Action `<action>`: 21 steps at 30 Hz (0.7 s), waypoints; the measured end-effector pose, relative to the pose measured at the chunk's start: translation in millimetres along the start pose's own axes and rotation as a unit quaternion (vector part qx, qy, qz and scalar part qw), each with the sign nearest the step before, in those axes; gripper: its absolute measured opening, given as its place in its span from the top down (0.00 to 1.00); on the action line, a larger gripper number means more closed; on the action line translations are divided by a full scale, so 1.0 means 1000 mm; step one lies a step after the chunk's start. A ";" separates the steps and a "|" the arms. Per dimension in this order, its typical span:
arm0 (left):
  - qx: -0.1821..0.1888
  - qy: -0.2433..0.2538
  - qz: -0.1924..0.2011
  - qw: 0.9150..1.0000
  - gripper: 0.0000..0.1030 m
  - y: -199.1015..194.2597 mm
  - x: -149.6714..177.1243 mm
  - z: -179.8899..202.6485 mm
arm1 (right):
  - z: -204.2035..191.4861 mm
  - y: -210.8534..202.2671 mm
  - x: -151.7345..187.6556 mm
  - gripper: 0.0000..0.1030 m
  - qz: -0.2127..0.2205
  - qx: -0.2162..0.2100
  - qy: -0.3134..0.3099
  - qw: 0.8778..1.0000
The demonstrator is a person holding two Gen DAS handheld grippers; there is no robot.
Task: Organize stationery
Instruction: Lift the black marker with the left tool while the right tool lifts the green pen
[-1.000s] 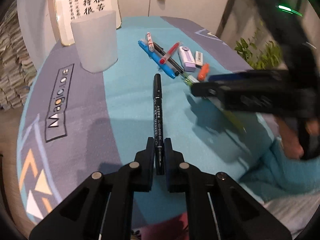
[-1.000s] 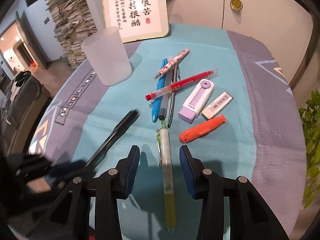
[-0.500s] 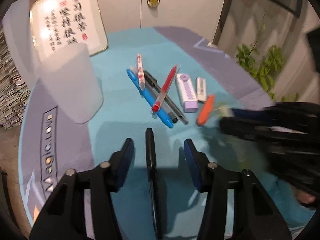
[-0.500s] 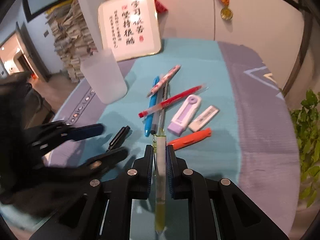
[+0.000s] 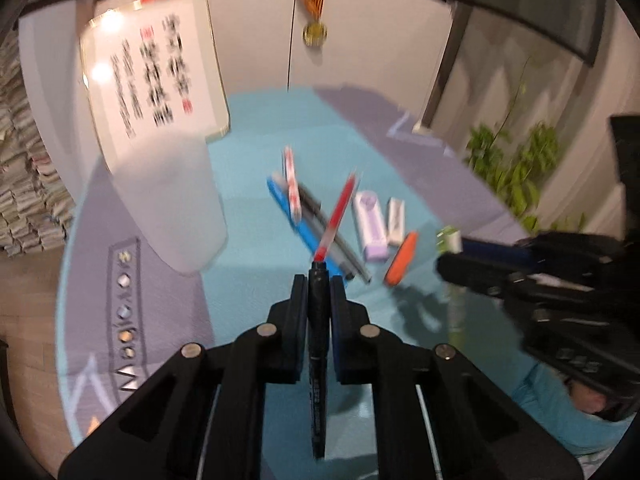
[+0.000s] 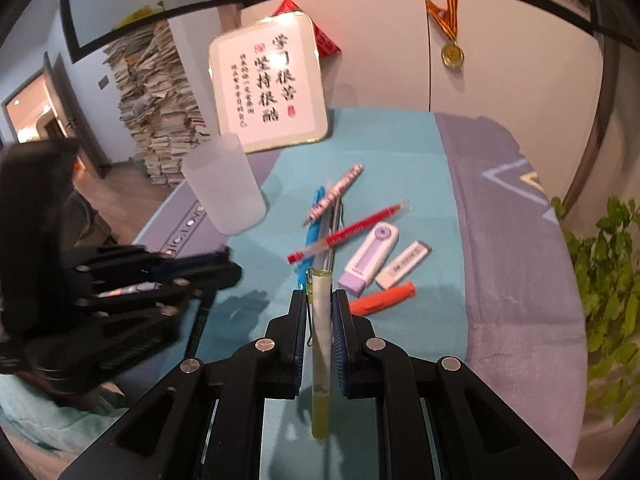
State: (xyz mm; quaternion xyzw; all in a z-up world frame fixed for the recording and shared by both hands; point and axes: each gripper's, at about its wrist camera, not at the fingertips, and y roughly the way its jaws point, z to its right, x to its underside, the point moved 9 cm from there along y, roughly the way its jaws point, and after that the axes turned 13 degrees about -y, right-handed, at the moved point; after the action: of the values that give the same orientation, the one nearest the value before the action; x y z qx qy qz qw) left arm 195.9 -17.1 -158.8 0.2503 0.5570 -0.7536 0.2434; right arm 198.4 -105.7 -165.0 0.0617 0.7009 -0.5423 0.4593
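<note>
My left gripper is shut on a black pen and holds it above the table. My right gripper is shut on a yellow-green pen, also lifted. A frosted cup stands at the left of the table; it also shows in the left wrist view. Loose on the cloth lie a red pen, a blue pen, a patterned pen, a purple correction tape, a white eraser and an orange cutter.
A framed calligraphy panel leans at the back of the round table. A medal hangs on the wall. Stacked papers stand at the left, a green plant at the right.
My left gripper has shut again on the black pen and lifted it. My right gripper, shut on the yellow-green pen since half a second ago, has risen with it.
</note>
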 end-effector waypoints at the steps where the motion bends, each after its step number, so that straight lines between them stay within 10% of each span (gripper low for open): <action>1: 0.002 0.000 0.007 1.000 0.92 -0.004 -0.003 0.001 | -0.001 -0.002 -0.002 0.86 0.003 0.001 -0.002 1.000; 13: 0.006 -0.009 0.082 0.997 0.92 -0.048 -0.029 0.000 | -0.011 -0.026 -0.030 0.98 0.044 0.020 -0.019 0.999; 21: 0.006 -0.025 0.075 0.997 0.92 -0.046 -0.020 -0.014 | -0.010 0.025 -0.002 0.96 -0.056 -0.032 -0.006 0.998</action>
State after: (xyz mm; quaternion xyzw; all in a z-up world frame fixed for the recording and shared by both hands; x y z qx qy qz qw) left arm 183.1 9.8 -116.5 0.2738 0.5262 -0.7424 0.3114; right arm 208.4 -86.3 -181.0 0.0041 0.7177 -0.5448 0.4338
